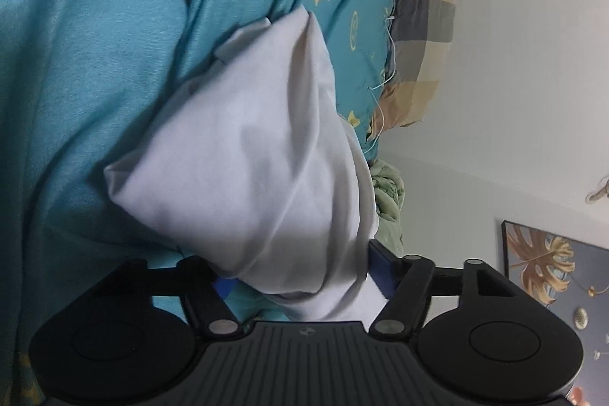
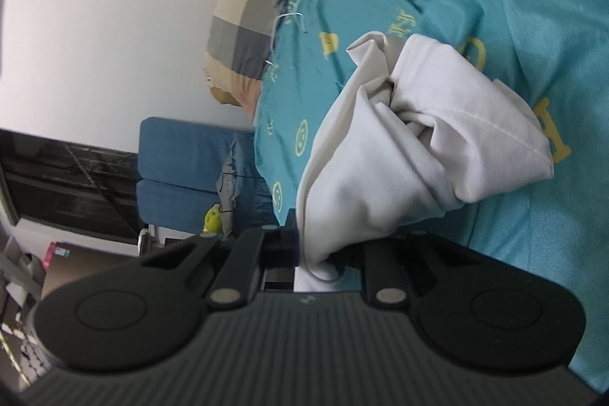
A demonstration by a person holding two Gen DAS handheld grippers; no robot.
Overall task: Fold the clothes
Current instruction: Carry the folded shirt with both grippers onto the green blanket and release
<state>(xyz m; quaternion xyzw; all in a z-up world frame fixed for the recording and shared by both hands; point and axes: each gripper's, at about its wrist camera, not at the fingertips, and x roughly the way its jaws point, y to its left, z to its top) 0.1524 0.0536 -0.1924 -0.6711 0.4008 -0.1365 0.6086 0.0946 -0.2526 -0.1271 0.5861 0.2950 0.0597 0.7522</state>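
While bunched, white garment (image 1: 247,155) between both tools, over teal bedspread (image 1: 95,63).

Two black grippers, left gripper (image 1: 300,276) with blue finger pads (image 1: 380,269), right gripper (image 2: 316,253), ribbed dark grey bodies, round black discs, silver screws

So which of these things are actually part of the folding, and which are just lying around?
Part of the job:
- white garment, bunched up
- left gripper, clamped on it
- right gripper, clamped on it
- teal bedspread, the work surface

Just lying about:
- checked pillow
- pale green blanket
- framed leaf picture
- blue chair
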